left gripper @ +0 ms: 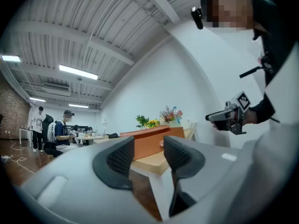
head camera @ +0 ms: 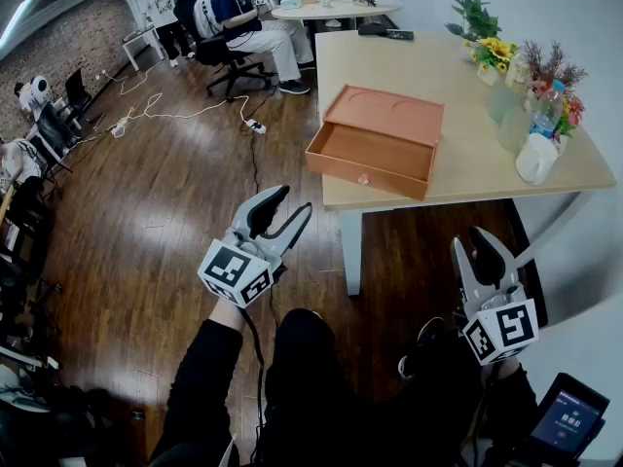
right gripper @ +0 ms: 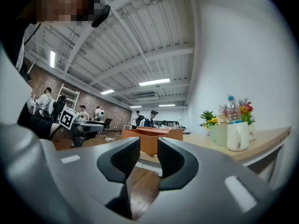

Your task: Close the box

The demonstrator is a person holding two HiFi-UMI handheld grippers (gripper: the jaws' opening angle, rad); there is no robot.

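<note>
Box: orange rectangular box [head camera: 383, 117], drawer open, 12 o'clock, at pale wooden surface [head camera: 389, 61] edge.
Tongs: my left tongs [head camera: 289, 202], right tongs [head camera: 484, 244] clenched, empty.
Risk: hard shove slides box, not drawer.

sleeves [head camera: 200, 377]: black | left hand-held gripper [head camera: 291, 203], right hand-held gripper [head camera: 484, 240]: grey, black-white marker cubes [head camera: 235, 272]
</note>
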